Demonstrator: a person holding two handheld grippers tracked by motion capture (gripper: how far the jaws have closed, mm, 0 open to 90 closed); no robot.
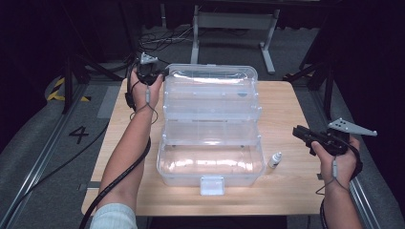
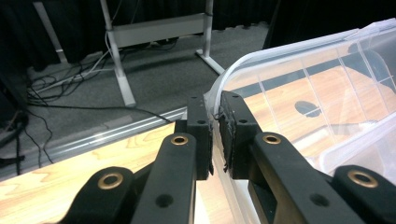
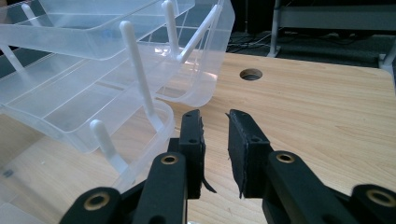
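A clear plastic toolbox (image 1: 162, 164) stands open in the middle of the wooden table, its fold-out trays (image 1: 212, 109) stepped back and up to the raised lid (image 1: 210, 78). My left gripper (image 1: 160, 76) is at the lid's far left corner, shut on the lid's rim (image 2: 243, 63), which runs between the pads (image 2: 215, 105). My right gripper (image 1: 297, 130) hovers over the table to the right of the box, apart from it. Its jaws (image 3: 215, 119) stand slightly open with nothing between them, beside the trays (image 3: 93, 28). A small white bottle (image 1: 274, 160) stands by the box's right front corner.
Bare wood (image 1: 286, 105) lies right of the box, with a round cable hole (image 3: 251, 73). Beyond the table's far edge are a white desk frame (image 1: 234, 21) and floor cables (image 2: 70, 79). A "4" (image 1: 79, 134) marks the floor at left.
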